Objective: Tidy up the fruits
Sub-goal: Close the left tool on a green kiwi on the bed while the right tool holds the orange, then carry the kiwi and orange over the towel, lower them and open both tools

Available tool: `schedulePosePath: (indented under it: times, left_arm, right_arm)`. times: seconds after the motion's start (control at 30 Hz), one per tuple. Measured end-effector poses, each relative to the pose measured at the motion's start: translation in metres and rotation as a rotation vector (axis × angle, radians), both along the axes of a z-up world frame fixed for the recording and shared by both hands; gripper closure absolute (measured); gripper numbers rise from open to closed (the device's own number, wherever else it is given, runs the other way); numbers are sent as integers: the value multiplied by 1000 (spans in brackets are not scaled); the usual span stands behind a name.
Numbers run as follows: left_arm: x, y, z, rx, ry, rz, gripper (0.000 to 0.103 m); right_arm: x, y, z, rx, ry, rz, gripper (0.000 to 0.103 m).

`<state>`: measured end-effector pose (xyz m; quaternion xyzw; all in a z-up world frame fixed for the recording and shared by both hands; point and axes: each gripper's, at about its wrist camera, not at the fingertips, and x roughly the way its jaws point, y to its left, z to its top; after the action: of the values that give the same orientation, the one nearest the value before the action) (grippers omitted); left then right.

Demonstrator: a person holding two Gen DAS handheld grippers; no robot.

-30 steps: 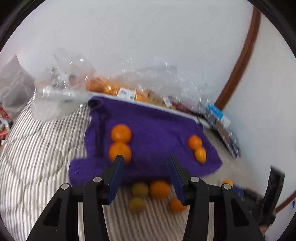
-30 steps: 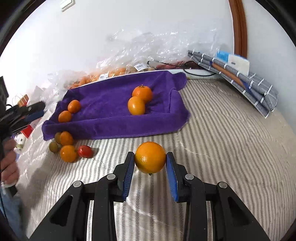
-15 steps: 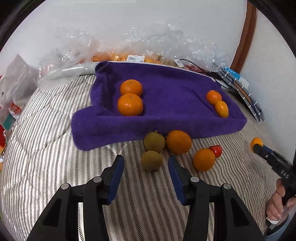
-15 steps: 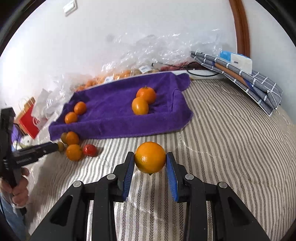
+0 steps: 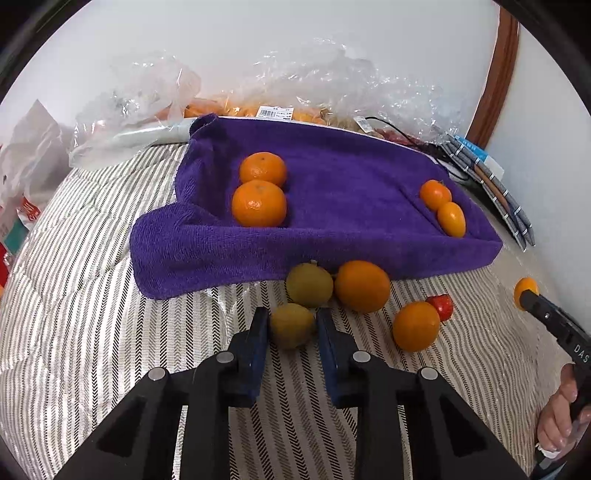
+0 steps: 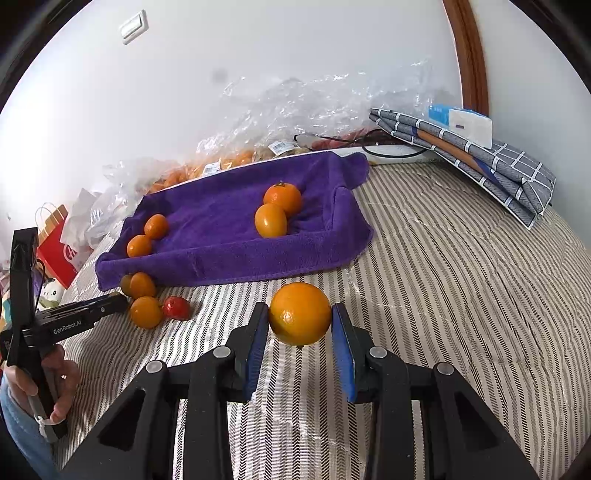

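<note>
On the purple towel (image 5: 332, 206) I count four oranges placed: two at its left (image 5: 260, 188), two smaller at its right (image 5: 443, 206). My left gripper (image 5: 291, 326) has its jaws clamped on a greenish fruit (image 5: 291, 325) on the bed (image 5: 92, 332). Three more lie loose beside it. My right gripper (image 6: 300, 323) holds a large orange (image 6: 300, 313), undelivered.

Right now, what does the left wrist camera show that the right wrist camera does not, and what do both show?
Only the left wrist view: the left gripper, its jaws shut on a greenish fruit.

Only the right wrist view: a wall switch and the right gripper, its jaws shut on a large orange.

Both: the purple towel with two pairs of oranges on it, the red fruit, the striped bedcover and plastic bags.
</note>
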<state>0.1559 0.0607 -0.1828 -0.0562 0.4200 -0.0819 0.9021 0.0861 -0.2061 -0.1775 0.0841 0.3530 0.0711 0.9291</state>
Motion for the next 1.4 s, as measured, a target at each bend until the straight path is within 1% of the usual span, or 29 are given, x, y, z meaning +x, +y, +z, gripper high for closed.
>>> schedulePosePath:
  times: [0.13, 0.23, 0.33, 0.77, 1.03, 1.2, 1.3, 1.4]
  left_arm:
    - [-5, 8, 3, -106, -32, -44, 78]
    - [-10, 16, 5, -145, -62, -22, 78]
    - [-13, 21, 7, -163, -80, -3, 78]
    - [-21, 9, 17, -121, -152, -49, 78]
    - [-26, 9, 24, -113, -197, -46, 78]
    - [-27, 10, 25, -111, -203, -31, 78]
    - [-28, 11, 26, -109, -211, -24, 78]
    - [-27, 14, 25, -113, -204, -14, 78]
  right_arm:
    - [0, -1, 0, 3, -1, -6, 69]
    - [0, -2, 0, 3, -1, -5, 69]
    - [0, -1, -1, -2, 1, -3, 69]
    - [-2, 0, 1, 13, -10, 14, 69]
    - [-7, -3, 4, 32, -39, 16, 69]
    - [-7, -1, 6, 18, -43, 12, 68]
    - [-9, 3, 7, -42, -44, -12, 69]
    - [-15, 5, 10, -25, -45, 3, 69]
